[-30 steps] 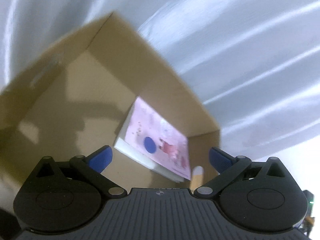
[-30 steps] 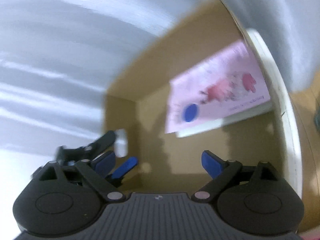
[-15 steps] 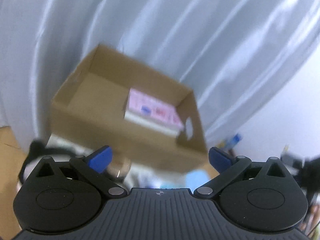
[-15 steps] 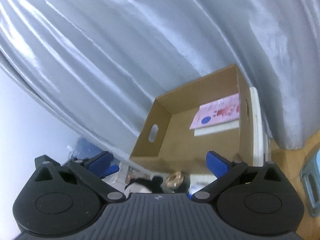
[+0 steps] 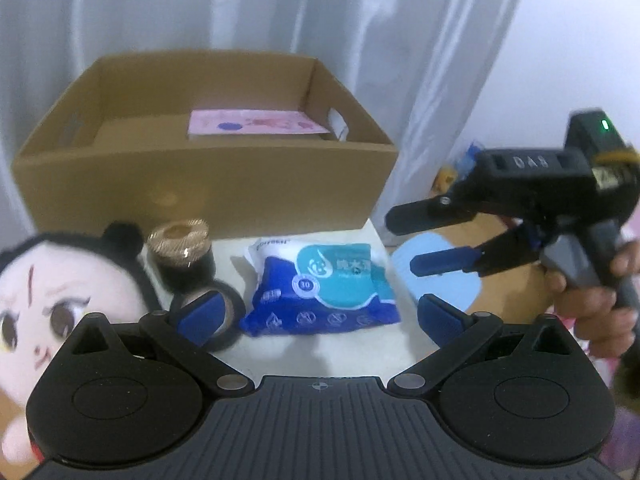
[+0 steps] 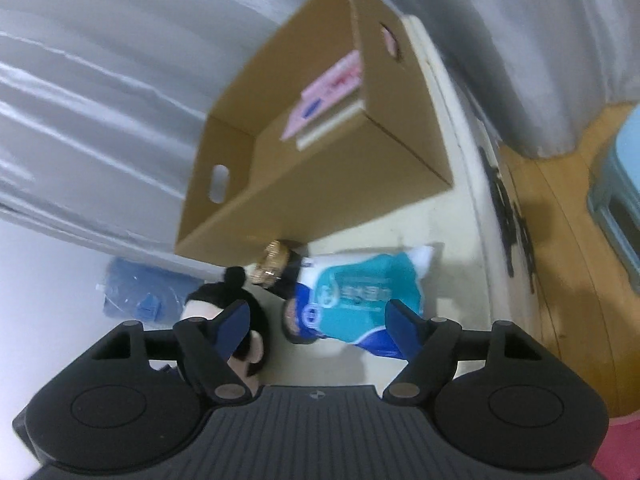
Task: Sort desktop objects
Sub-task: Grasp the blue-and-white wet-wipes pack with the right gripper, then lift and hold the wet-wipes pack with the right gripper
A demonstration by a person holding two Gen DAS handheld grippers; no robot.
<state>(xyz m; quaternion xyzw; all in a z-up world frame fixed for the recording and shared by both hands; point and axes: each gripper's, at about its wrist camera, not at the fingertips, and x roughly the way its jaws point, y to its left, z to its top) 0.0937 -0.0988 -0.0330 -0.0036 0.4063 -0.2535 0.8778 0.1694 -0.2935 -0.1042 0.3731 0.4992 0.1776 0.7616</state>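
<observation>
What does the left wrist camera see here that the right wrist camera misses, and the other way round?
Only the left wrist view shows the right gripper from outside, open and empty, held by a hand, plus the doll's face and a tape roll.

Only the right wrist view shows the wooden floor, the box's handle hole and a blue bag on the floor.

Both show the cardboard box with a pink book inside, the wipes pack, the gold-lidded jar and the curtain.
</observation>
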